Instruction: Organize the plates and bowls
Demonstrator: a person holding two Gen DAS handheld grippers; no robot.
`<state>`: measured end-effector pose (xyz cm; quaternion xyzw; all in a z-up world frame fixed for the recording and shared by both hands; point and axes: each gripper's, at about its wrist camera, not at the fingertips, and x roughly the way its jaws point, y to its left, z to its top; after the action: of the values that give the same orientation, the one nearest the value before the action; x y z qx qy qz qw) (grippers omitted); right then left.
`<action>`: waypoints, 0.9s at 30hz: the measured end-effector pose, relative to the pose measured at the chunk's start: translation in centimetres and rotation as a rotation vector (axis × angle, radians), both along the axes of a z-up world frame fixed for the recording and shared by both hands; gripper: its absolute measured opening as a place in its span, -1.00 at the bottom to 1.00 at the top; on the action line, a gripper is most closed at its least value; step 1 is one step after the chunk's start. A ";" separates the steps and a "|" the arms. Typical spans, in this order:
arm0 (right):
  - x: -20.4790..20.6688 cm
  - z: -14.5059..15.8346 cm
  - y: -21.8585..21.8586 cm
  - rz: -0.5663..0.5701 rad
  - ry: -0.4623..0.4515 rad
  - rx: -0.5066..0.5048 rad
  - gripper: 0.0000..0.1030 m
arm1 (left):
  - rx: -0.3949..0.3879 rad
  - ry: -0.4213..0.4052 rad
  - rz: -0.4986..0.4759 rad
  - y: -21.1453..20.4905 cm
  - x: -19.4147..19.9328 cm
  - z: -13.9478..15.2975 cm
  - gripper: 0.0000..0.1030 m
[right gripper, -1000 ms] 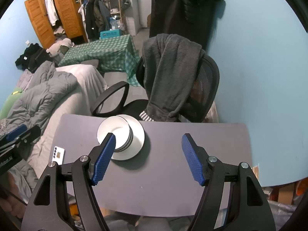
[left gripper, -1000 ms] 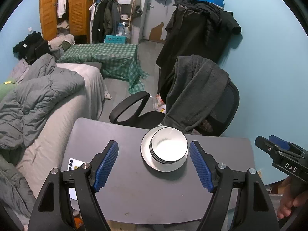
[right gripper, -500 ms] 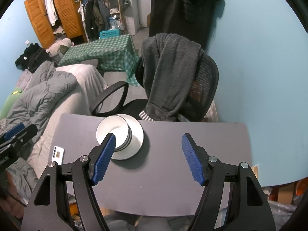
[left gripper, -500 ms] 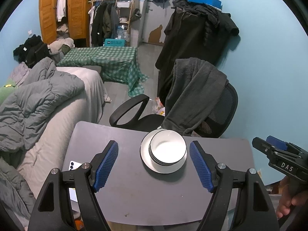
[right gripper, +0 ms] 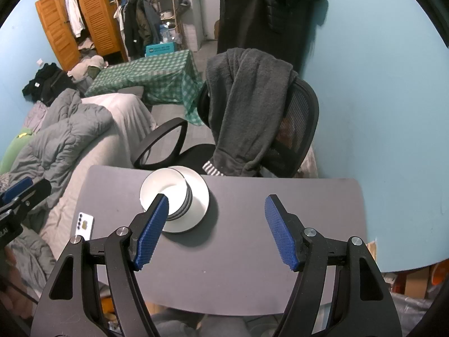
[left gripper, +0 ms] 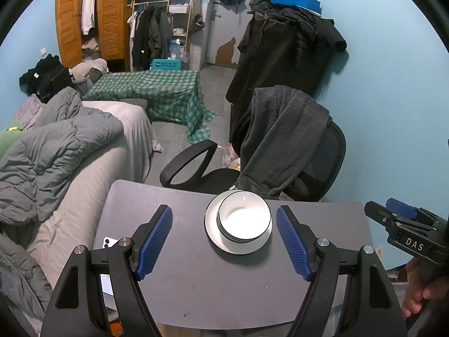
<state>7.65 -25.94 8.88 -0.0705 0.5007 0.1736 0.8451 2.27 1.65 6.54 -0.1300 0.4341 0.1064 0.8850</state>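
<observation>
Left gripper (left gripper: 224, 238): jaws wide apart, empty, held above the table (left gripper: 196, 295). The bowls (left gripper: 243, 219), nested, stand on the plate (left gripper: 213, 234) between the blue pads in the left wrist view, untouched, toward the table's far edge at 12 o'clock. Right gripper (right gripper: 217, 229): jaws wide apart, empty, above bare tabletop; the stack lies at 10 o'clock of it, partly behind its left pad. A phone (right gripper: 85, 224) lies at the table's 9 o'clock edge. A chair (left gripper: 317, 151) draped with a garment stands beyond.
</observation>
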 end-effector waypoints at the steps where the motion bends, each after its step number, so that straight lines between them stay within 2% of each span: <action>1: 0.0 0.0 0.0 0.001 -0.001 -0.001 0.36 | 0.000 0.001 0.000 0.0 0.0 0.0 0.51; 16: -0.1 0.5 0.0 0.009 -0.002 -0.001 0.36 | 0.003 0.003 0.002 -0.2 -0.1 0.1 0.51; 27: 0.4 0.7 0.6 0.025 -0.003 -0.003 0.36 | 0.058 0.013 -0.011 0.0 -0.3 0.6 0.51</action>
<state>8.03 -25.32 9.58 -0.0781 0.4989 0.1833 0.8435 1.92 1.66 7.10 -0.1012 0.4375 0.1148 0.8861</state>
